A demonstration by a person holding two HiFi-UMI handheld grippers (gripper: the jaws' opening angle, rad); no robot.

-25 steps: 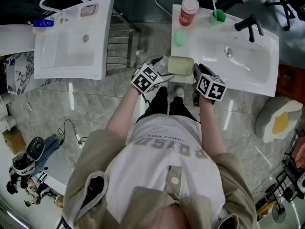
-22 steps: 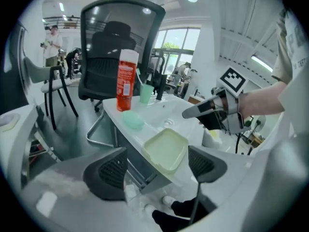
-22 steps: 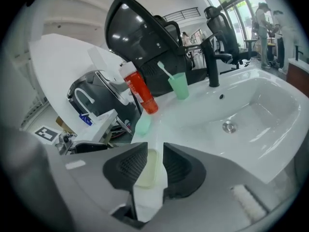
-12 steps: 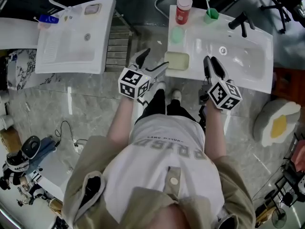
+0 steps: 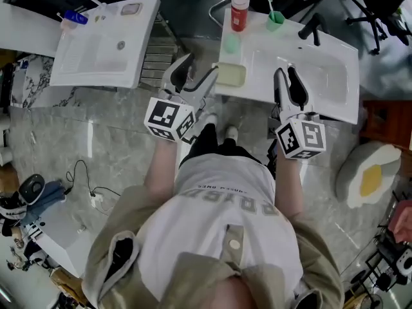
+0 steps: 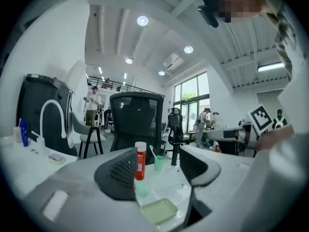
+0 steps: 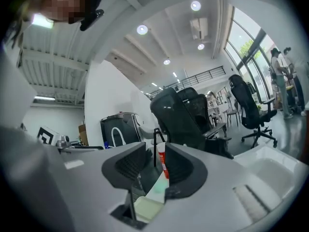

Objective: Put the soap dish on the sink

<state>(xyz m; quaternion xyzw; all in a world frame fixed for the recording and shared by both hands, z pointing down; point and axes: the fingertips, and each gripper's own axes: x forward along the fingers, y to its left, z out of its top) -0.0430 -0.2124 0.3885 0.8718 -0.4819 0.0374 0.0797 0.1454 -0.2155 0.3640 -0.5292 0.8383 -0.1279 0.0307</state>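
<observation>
Sitting at a near corner of the white ceramic sink (image 5: 335, 76), the pale-green rectangular soap dish (image 5: 230, 74) is released; the empty left gripper (image 5: 196, 74) is closing its jaws, the right gripper (image 5: 288, 77) gapes empty; best withdraw both without nudging it

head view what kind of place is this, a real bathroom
Likely an open office or lab, not a bathroom: a sink and a second sink top stand on a stone floor, office chairs and tall windows beyond.
</observation>
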